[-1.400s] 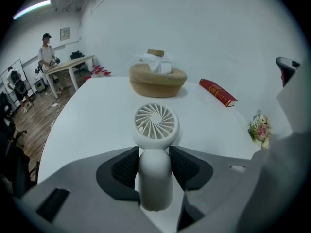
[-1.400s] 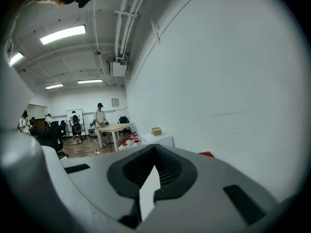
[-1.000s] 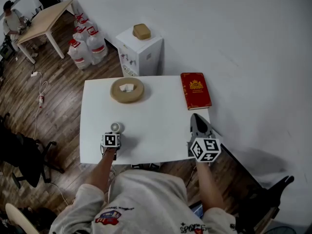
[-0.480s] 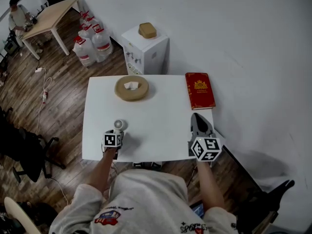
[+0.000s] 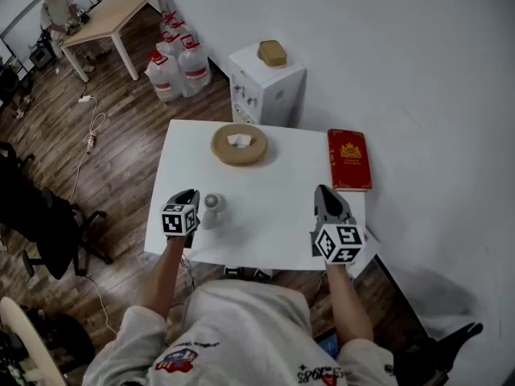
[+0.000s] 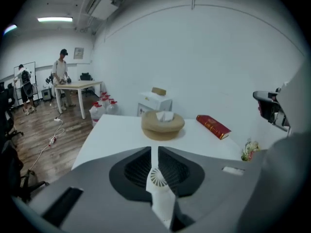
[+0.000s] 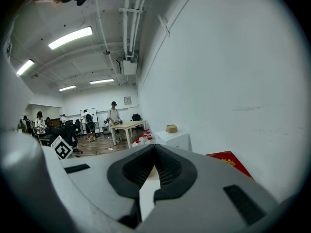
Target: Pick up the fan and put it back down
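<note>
The left gripper has just closed its jaws on the fan, gripping it between them. The right gripper is clenched and empty.

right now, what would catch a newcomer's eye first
The small white fan sits between the left gripper's jaws, which have just been closing onto it, at the white table's near left. A red book lies at the far right corner, a round tan tissue holder at the far middle.
</note>
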`<move>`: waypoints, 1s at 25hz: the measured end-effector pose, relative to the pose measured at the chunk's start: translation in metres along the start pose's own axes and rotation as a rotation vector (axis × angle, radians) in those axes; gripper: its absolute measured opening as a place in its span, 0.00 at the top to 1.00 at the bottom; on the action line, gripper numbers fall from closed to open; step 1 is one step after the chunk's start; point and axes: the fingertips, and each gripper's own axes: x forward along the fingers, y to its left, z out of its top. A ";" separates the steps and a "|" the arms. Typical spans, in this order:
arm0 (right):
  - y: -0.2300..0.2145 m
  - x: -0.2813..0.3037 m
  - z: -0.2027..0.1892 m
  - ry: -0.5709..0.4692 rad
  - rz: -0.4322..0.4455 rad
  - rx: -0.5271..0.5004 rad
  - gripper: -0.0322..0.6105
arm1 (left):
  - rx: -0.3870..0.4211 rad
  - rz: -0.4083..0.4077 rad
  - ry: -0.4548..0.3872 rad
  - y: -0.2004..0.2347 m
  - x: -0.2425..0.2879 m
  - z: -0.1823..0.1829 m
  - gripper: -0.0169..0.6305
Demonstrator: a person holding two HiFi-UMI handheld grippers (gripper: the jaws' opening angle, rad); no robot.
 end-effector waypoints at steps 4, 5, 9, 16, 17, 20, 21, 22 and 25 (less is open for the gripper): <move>0.018 0.012 0.004 -0.005 0.038 -0.008 0.96 | 0.045 -0.043 -0.157 -0.011 -0.028 0.051 0.97; 0.022 0.014 0.005 -0.008 0.045 -0.010 0.96 | 0.068 -0.050 -0.189 -0.015 -0.036 0.064 0.97; 0.035 0.020 0.009 -0.022 0.066 -0.016 0.96 | 0.162 -0.060 -0.306 -0.033 -0.066 0.110 0.97; 0.049 0.021 0.021 -0.069 0.086 -0.031 0.96 | 0.252 -0.122 -0.485 -0.070 -0.112 0.167 0.97; 0.051 0.020 0.024 -0.079 0.087 -0.040 0.96 | 0.257 -0.122 -0.514 -0.073 -0.118 0.173 0.97; 0.053 0.019 0.031 -0.102 0.089 -0.056 0.96 | 0.273 -0.113 -0.554 -0.076 -0.126 0.182 0.97; 0.053 0.019 0.032 -0.105 0.089 -0.056 0.96 | 0.274 -0.113 -0.555 -0.076 -0.126 0.183 0.97; 0.053 0.019 0.033 -0.106 0.090 -0.056 0.96 | 0.271 -0.114 -0.553 -0.076 -0.126 0.183 0.97; 0.053 0.019 0.033 -0.098 0.094 -0.057 0.96 | 0.261 -0.119 -0.547 -0.075 -0.124 0.182 0.97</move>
